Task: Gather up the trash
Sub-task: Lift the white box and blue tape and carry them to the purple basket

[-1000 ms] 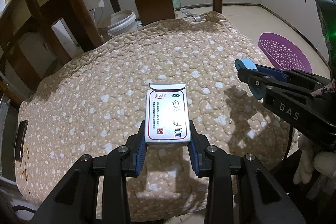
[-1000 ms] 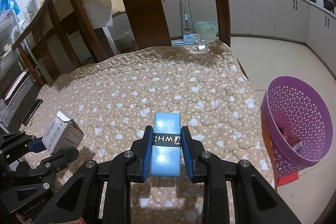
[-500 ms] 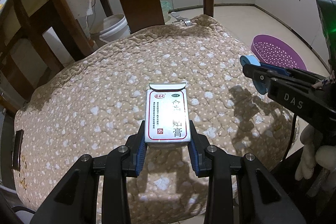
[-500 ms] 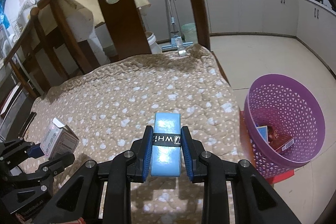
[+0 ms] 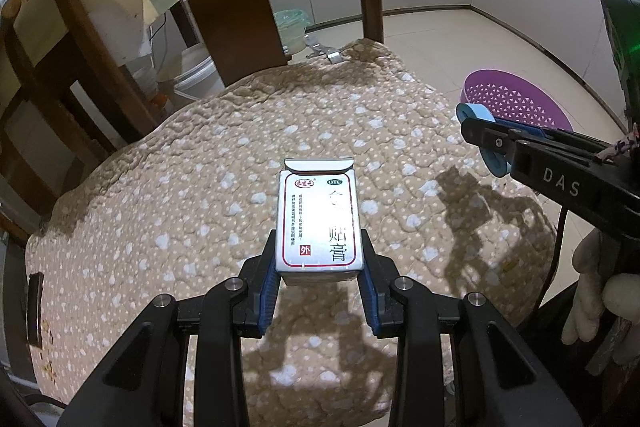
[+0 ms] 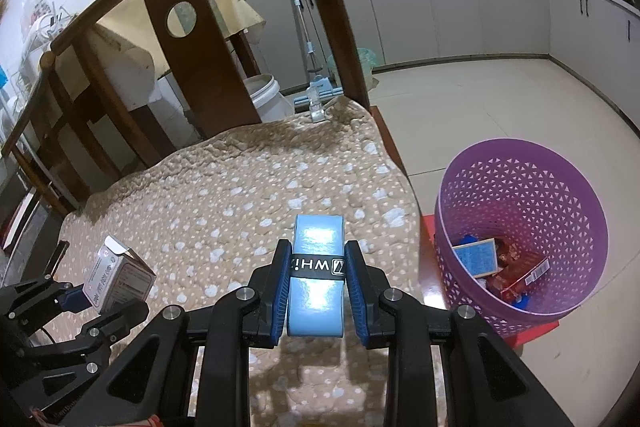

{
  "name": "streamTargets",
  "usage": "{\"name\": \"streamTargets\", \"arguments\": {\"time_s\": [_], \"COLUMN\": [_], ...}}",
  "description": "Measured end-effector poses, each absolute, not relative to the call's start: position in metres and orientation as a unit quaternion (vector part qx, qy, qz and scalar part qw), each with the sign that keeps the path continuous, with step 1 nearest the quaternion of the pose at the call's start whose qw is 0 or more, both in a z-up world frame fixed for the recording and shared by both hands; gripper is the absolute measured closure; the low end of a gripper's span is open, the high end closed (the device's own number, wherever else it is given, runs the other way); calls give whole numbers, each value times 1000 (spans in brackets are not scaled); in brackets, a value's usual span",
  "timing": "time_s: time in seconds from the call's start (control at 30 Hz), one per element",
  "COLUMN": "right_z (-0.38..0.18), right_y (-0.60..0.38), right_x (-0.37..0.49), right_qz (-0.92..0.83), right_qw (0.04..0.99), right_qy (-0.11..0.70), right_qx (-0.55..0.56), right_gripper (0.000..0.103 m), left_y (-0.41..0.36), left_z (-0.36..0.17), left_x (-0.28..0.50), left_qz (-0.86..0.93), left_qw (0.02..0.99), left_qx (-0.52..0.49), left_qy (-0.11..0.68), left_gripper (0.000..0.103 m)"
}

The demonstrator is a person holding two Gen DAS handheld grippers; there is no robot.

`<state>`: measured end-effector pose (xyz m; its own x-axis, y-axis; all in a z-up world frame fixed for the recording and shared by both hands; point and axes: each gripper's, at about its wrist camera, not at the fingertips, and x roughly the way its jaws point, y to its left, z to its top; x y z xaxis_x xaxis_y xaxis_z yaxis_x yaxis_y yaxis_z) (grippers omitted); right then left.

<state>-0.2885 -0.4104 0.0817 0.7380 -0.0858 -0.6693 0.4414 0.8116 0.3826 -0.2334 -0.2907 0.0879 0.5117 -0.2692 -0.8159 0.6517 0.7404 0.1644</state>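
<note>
My left gripper (image 5: 319,279) is shut on a silver medicine box (image 5: 318,219) with red and black print, held above the quilted beige chair cushion (image 5: 200,187). My right gripper (image 6: 316,279) is shut on a light blue roll (image 6: 317,267) with a black band. That roll (image 5: 478,131) and the right gripper also show at the right of the left wrist view. In the right wrist view the medicine box (image 6: 118,275) sits at the lower left in the left gripper. A purple lattice basket (image 6: 524,211) stands on the floor right of the chair, holding several boxes.
A dark wooden chair back (image 6: 192,39) with a round hole rises behind the cushion. A white bucket (image 6: 266,99) and a mop (image 6: 316,95) stand beyond it. Grey kitchen cabinets (image 6: 480,11) line the far wall. A red mat (image 6: 428,231) lies under the basket. A gloved hand (image 5: 600,291) holds the right gripper.
Both grippers have shifted to the right over the cushion, each keeping its object. The purple basket now shows more fully in the right wrist view.
</note>
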Motion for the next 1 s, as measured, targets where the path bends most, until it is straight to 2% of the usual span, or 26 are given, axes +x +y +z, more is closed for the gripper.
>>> {"name": "streamTargets", "arguments": {"time_s": [1.0], "right_z": [88], "right_y": [-464], "right_x": [-323], "right_qz": [-195], "right_qw": [879], "right_qy": [288], "right_qx": [325], "right_gripper": [74], "left_y": [-355], "left_z": [107], "left_x": [-236], "left_qz": [-318], "left_qw": [829], "left_qx": [262], "left_qy": [379], "left_gripper": [70]}}
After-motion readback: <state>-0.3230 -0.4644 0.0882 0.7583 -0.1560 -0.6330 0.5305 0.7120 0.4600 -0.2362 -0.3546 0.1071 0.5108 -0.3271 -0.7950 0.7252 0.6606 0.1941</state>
